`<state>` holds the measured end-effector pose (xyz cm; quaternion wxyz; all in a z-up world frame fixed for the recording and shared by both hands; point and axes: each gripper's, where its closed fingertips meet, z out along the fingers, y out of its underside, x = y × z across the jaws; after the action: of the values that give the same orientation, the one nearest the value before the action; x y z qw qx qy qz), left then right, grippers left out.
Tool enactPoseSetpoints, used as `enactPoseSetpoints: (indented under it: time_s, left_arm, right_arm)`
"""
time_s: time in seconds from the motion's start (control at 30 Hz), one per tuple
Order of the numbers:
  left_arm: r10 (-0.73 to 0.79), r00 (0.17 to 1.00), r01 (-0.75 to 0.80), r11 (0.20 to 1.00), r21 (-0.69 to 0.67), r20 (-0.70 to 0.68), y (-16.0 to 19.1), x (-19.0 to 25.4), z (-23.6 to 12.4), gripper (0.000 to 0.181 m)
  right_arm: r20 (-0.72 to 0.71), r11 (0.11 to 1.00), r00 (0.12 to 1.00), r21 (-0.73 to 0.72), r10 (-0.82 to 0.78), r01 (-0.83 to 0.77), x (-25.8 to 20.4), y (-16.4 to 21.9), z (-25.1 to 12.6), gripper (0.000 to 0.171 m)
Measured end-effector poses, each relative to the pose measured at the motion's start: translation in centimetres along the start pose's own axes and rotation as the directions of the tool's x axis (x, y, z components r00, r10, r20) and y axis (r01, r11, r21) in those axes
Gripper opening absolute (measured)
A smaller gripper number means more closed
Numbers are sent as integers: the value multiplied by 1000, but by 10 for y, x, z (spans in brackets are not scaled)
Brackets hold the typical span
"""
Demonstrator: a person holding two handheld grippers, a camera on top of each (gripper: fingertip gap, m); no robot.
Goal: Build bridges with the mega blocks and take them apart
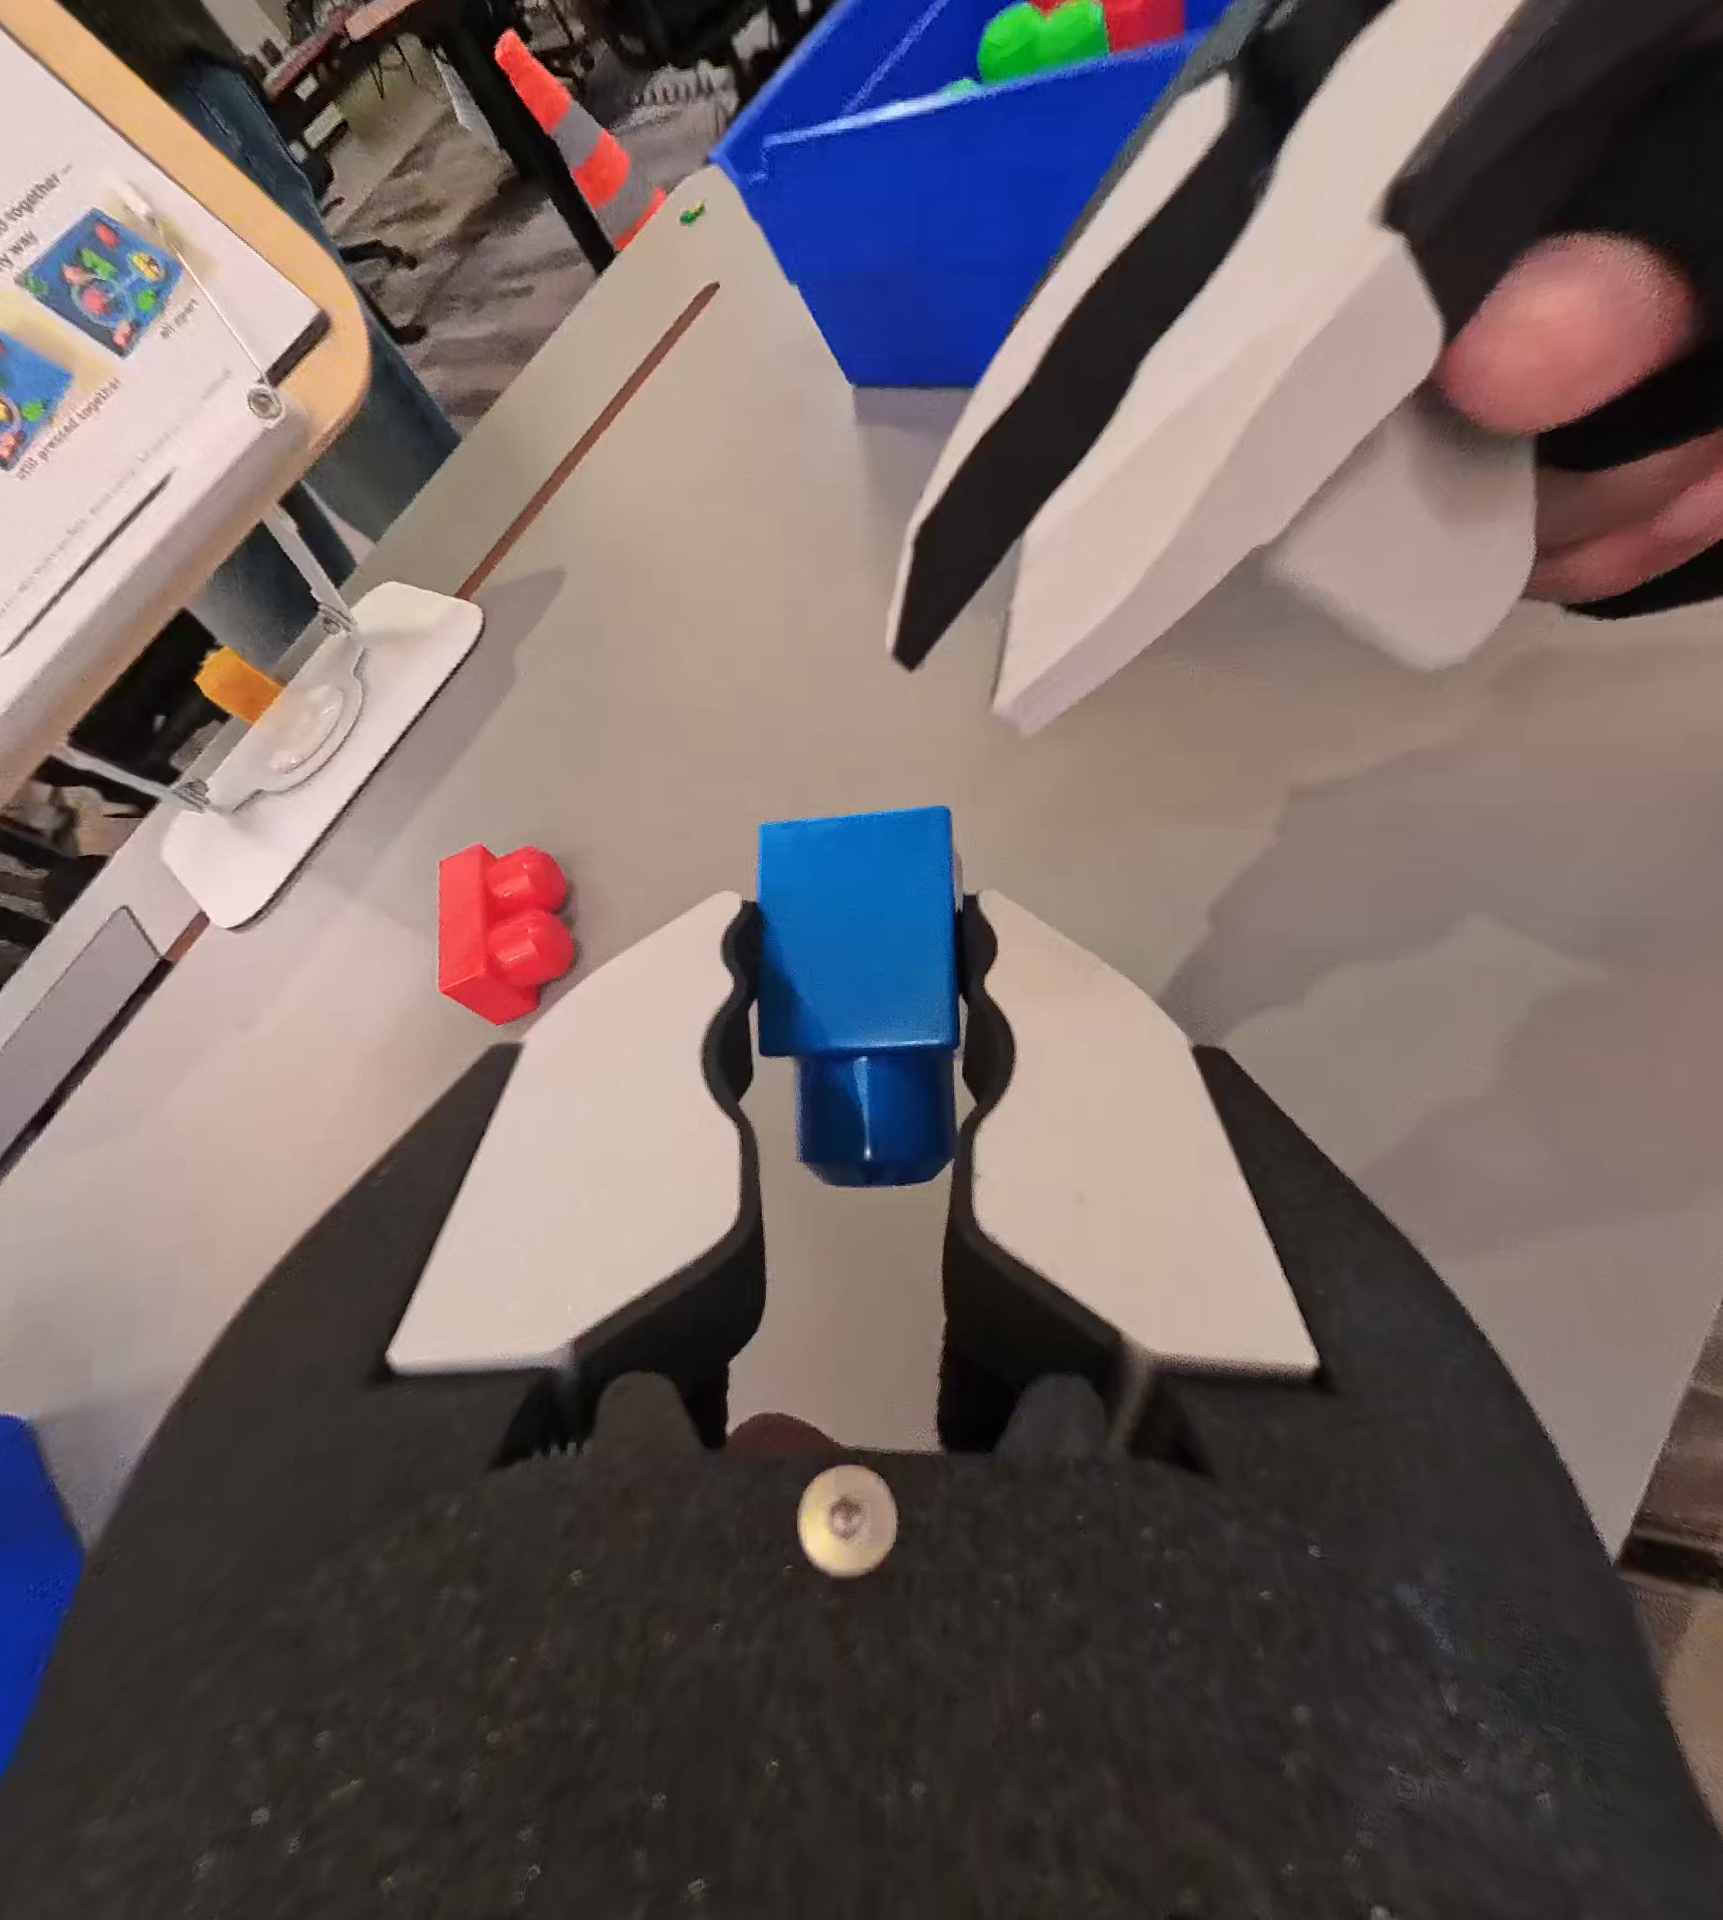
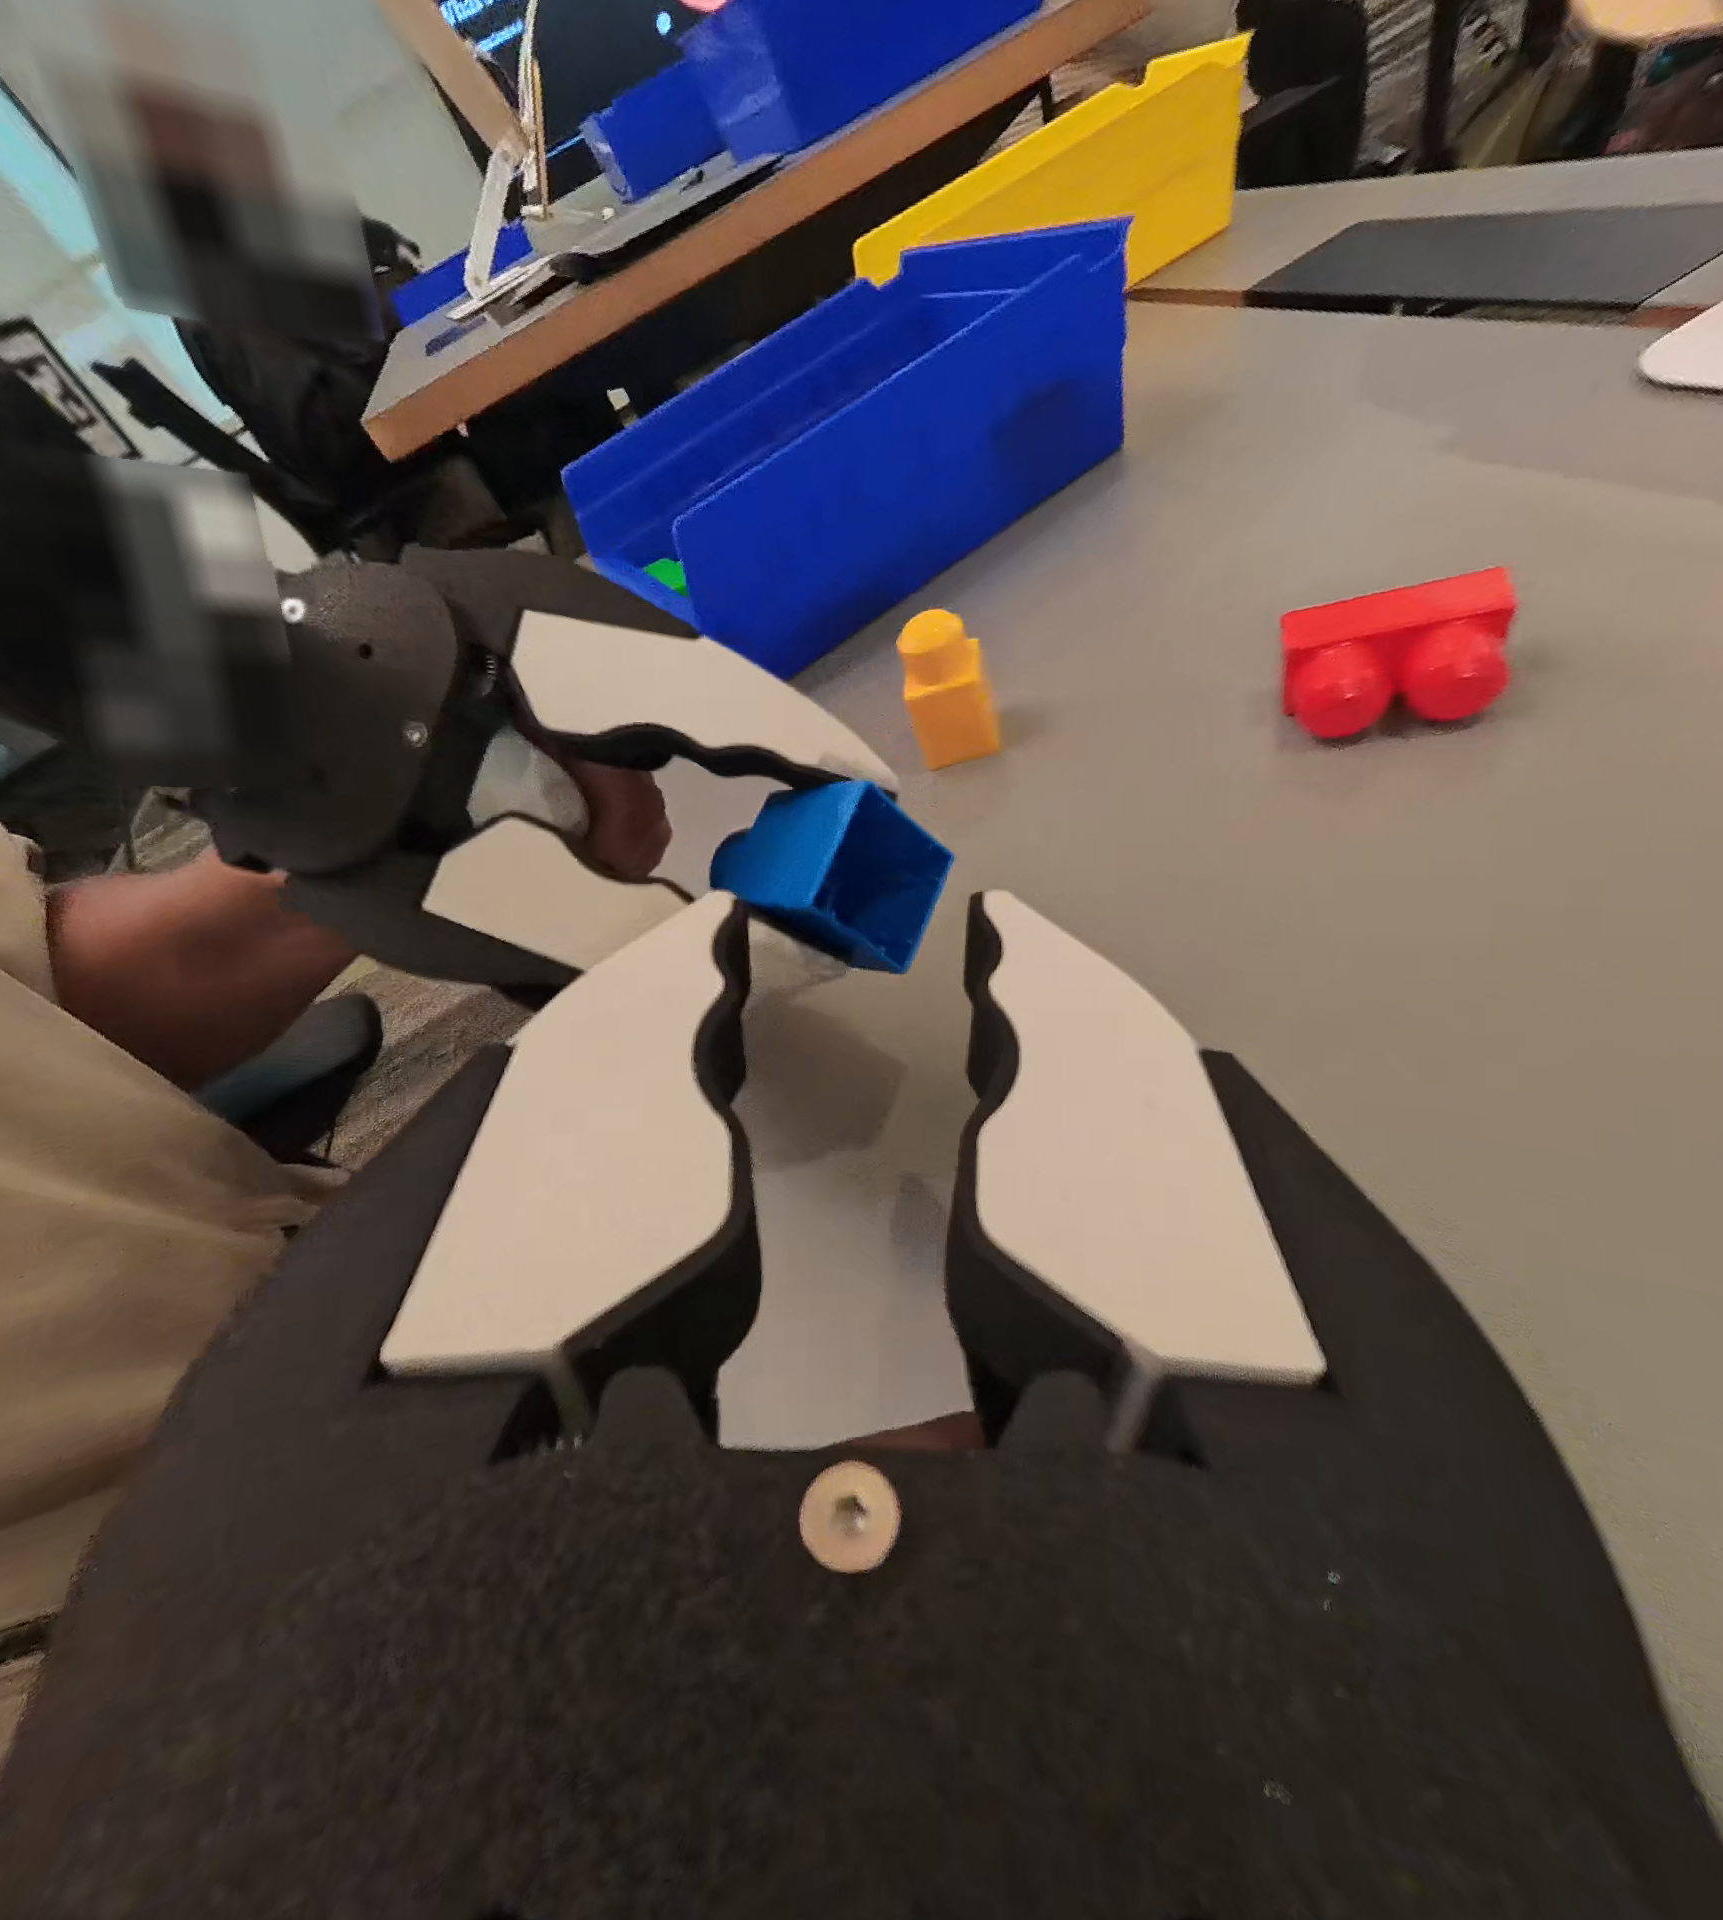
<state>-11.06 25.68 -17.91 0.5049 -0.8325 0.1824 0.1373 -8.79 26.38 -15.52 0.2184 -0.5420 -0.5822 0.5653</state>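
One grey bench (image 2: 1356, 987) carries everything. On it sit two open bins, a blue bin (image 2: 898, 457) holding some green and red blocks and a yellow bin (image 2: 1096, 177) behind it, plus one instruction board on a stand (image 1: 88, 416) at the bench's left edge.

Two grippers are in view. The left gripper (image 1: 857, 935) has its jaws clamped on one blue block (image 1: 857, 925), held above the bench with its single stud pointing back toward the camera and its hollow underside facing the right gripper (image 2: 857, 925). The right gripper's jaws stand apart with nothing between them, just short of that block.

Three loose blocks show in all: the held blue one, one red two-stud block (image 2: 1397, 655) lying on its side, and one orange single-stud block (image 2: 945, 691) upright beside the blue bin. How many blocks lie in the bin is hard to tell.
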Motion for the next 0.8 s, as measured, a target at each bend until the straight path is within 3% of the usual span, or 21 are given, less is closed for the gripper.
enactPoseSetpoints:
  time_s: [0.23,0.4,0.8]
  left_arm:
    - [10,1000,-9,1000,19,-18,-6,12,1,36]
    - [29,999,-28,999,38,-21,-7,18,1,36]
    - [87,994,-90,995,52,70,-3,8,-2,35]
  right_arm:
    - [-28,997,999,-68,-35,33,-7,11,13,20]
    - [39,997,999,-73,27,-24,-13,13,14,8]
    - [107,984,979,17,172,-175,-5,-1,3,1]
